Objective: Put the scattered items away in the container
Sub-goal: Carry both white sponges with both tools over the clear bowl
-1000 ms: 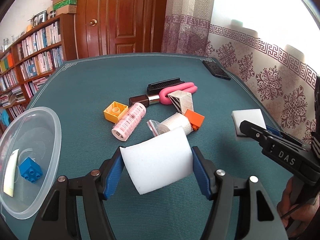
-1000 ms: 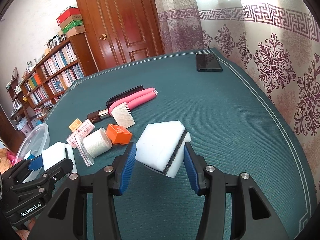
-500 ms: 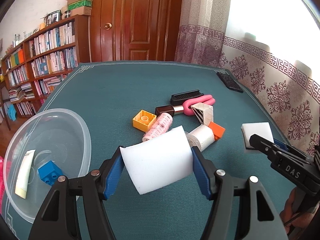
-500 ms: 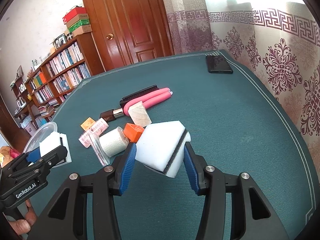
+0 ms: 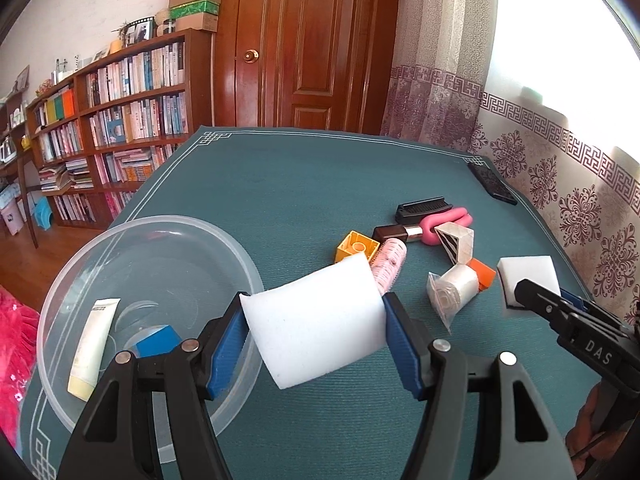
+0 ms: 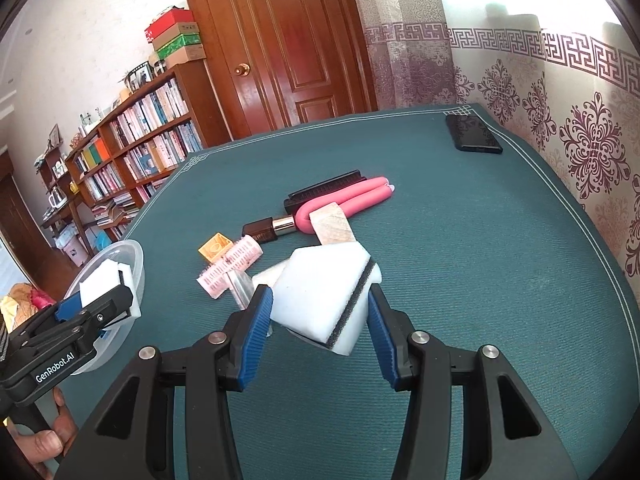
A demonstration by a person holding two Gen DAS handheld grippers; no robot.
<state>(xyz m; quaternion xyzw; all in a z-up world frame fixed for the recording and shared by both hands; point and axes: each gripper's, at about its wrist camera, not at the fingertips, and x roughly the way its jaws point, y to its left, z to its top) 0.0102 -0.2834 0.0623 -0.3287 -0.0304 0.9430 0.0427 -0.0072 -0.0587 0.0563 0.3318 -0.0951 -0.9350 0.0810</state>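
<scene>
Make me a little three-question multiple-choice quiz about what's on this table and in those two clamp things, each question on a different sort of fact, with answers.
1. Where does the blue brick lie?
A. inside the clear bowl
B. beside the black phone
C. on the bookshelf

2. What colour is the bent foam tube?
A. green
B. pink
C. yellow

3. What is the left gripper doing?
A. hanging open and empty
B. clamped on a white sponge
C. gripping the hair roller

Answers:
1 A: the brick sits in the bowl next to a cream tube.
2 B: it shows plainly pink beside the black comb.
3 B: both blue pads press the sponge's sides.
</scene>
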